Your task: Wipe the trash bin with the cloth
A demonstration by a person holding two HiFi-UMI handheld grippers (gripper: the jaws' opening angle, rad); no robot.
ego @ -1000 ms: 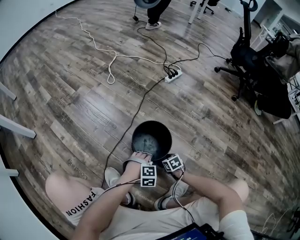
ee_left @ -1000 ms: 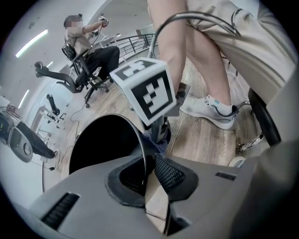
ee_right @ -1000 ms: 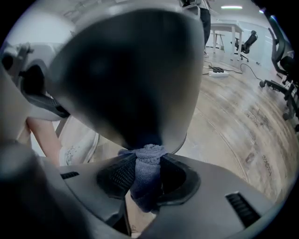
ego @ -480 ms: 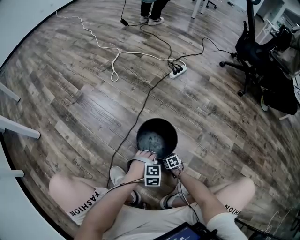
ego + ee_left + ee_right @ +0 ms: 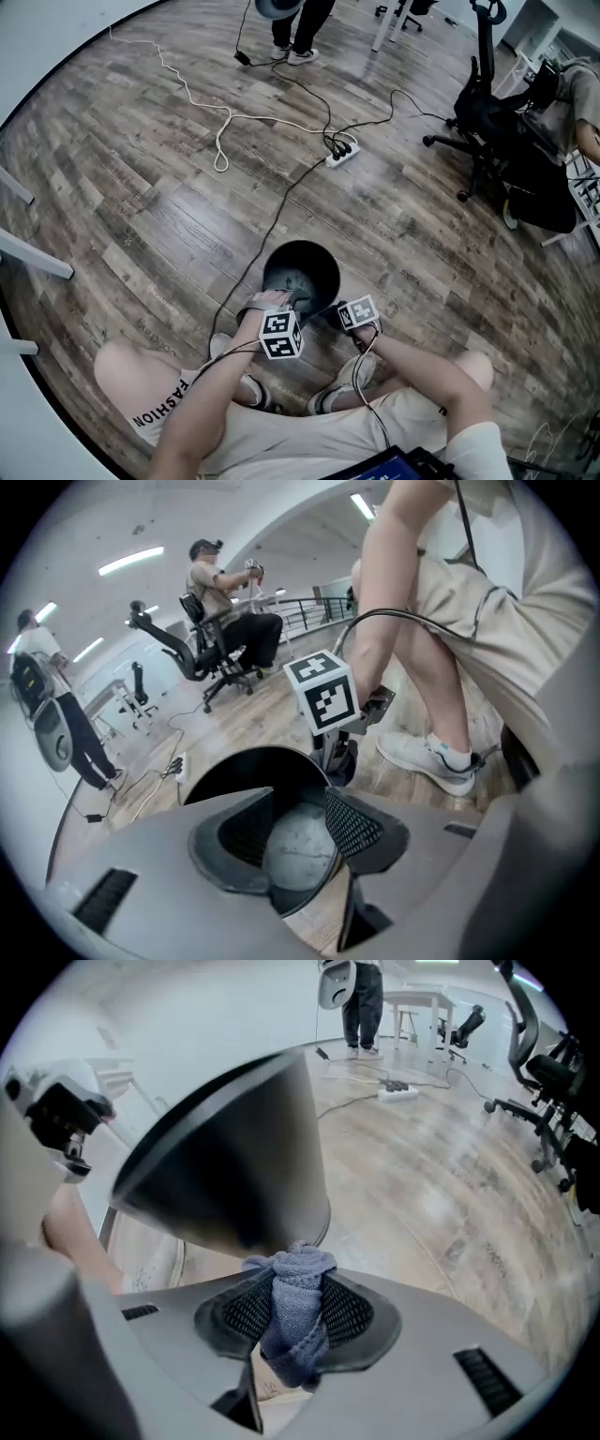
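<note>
Trash bin (image 5: 302, 272) on floor (image 5: 141, 187), left gripper (image 5: 300, 836) above its rim, right gripper (image 5: 298, 1321) (cloth (image 5: 298, 1293) in jaws) alongside

Head view: the standing person (image 5: 298, 33) is cut off by the top edge, legs and shoes only. The trash bin (image 5: 302, 270) has its near rim covered by the left gripper (image 5: 283, 314) (jaws unseen there). Right gripper view: the bin wall is blurred, and the cloth (image 5: 298, 1288) has its lower end hidden behind the right gripper (image 5: 298, 1318).
</note>
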